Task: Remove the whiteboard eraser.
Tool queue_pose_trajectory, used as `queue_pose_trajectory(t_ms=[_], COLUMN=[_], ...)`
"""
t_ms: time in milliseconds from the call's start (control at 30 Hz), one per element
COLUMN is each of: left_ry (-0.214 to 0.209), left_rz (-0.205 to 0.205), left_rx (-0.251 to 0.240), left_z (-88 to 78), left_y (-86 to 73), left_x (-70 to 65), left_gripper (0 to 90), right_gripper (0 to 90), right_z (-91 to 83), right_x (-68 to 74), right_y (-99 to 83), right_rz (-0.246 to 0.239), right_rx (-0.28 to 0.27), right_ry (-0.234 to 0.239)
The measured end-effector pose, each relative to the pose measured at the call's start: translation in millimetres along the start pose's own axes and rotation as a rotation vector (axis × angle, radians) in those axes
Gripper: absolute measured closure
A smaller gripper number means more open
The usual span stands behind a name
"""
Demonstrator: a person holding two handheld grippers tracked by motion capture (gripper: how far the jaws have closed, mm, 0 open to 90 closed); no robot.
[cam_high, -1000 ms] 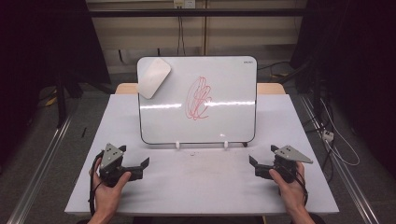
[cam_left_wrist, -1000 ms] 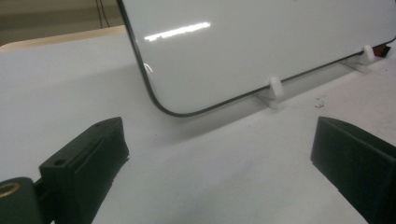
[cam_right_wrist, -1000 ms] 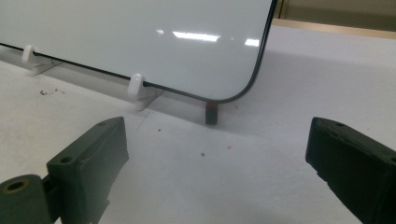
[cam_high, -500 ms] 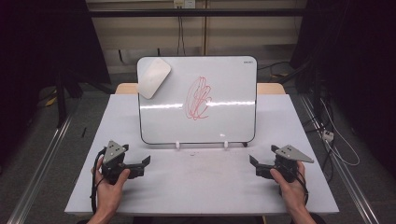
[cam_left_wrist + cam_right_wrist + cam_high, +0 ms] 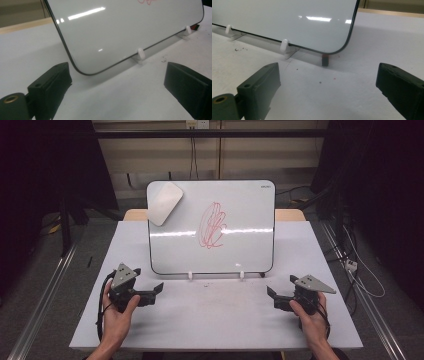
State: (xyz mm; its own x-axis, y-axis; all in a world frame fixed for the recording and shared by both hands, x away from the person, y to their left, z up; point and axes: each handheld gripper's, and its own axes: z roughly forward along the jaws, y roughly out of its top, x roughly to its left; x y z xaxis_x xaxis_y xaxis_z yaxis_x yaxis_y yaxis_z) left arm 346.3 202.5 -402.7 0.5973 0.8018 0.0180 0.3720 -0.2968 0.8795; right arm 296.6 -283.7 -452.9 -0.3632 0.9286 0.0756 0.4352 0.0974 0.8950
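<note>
A whiteboard (image 5: 235, 245) stands upright on white clip feet (image 5: 190, 275) in the middle of the table, with a red scribble (image 5: 212, 226) on its face. A pale eraser (image 5: 165, 202) sticks to its top left corner. My left gripper (image 5: 156, 293) rests on the table before the board's lower left corner, open and holding nothing. My right gripper (image 5: 272, 299) lies before the lower right corner, also open and holding nothing. The left gripper view has the board's lower corner (image 5: 82, 71) between wide-apart jaws. In the right gripper view the other lower corner (image 5: 337, 51) is ahead.
The white table (image 5: 215, 320) is bare between the two grippers. A small dark red block (image 5: 325, 59) sits behind the board's right corner. Metal rails (image 5: 45, 295) run along both sides of the table, and cables (image 5: 360, 270) lie on the floor at right.
My left gripper has crept slightly forward toward the board. The right gripper has stayed put.
</note>
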Motion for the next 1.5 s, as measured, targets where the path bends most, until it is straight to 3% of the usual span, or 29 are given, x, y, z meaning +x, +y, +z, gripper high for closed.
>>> queue_pose_trajectory(t_ms=[67, 300, 367, 433, 567, 633, 767, 967, 1033, 1133, 1400, 1500], left_ry=[-0.011, -0.02, -0.005, 0.024, 0.01, 0.033, 0.012, 0.033, 0.026, 0.029, 0.054, 0.061], left_rz=[-0.018, -0.016, -0.02, 0.009, 0.051, 0.089, 0.062, 0.04, 0.057, 0.099, 0.116, 0.116], left_rx=[0.01, 0.006, -0.007, -0.02, -0.023, -0.008, -0.03, -0.03, -0.042, -0.048, -0.095, -0.088], left_z=[2.7, 10.5, 10.3, 10.5, 14.2, 16.4, 18.9, 16.7, 15.4, 15.2, 19.5, 22.8], left_y=[3.3, 19.3, 26.3, 33.0, 45.2, 50.6, 60.8, 75.9, 80.4, 88.4, 108.4, 114.5], left_x=[1.7, 9.0, 10.7, 11.1, 11.7, 11.1, 13.1, 16.7, 18.1, 17.4, 22.0, 24.2], left_gripper=[3.9, 5.8, 5.9, 6.5, 7.6, 7.4, 9.7, 10.4, 5.0, 5.7, 5.4, 5.2], right_gripper=[5.1, 5.1, 5.1, 5.0, 5.0, 5.0, 5.1, 5.2, 5.1, 5.2, 5.1, 5.1], right_z=[0.6, 0.5, 0.7, 0.8, 0.4, 0.3, 0.8, 1.3, 0.7, 1.1, 1.8, 2.2], right_x=[0.8, 0.6, 0.6, 0.5, 1.1, 1.5, 2.4, 4.0, 4.8, 5.9, 5.3, 5.5], right_y=[0.0, 0.0, 0.0, -0.1, -0.3, -0.3, 0.4, 1.1, 1.5, 1.8, 1.7, 1.7], right_rz=[0.0, 0.0, 0.0, 0.001, -0.003, -0.004, -0.008, -0.014, -0.015, -0.018, -0.02, -0.018], right_rx=[0.003, 0.003, 0.002, 0.003, 0.005, 0.003, 0.005, 0.005, 0.003, 0.003, 0.005, 0.008], right_ry=[0.008, 0.008, 0.007, 0.01, 0.013, 0.017, 0.016, 0.023, 0.026, 0.027, 0.021, 0.023])
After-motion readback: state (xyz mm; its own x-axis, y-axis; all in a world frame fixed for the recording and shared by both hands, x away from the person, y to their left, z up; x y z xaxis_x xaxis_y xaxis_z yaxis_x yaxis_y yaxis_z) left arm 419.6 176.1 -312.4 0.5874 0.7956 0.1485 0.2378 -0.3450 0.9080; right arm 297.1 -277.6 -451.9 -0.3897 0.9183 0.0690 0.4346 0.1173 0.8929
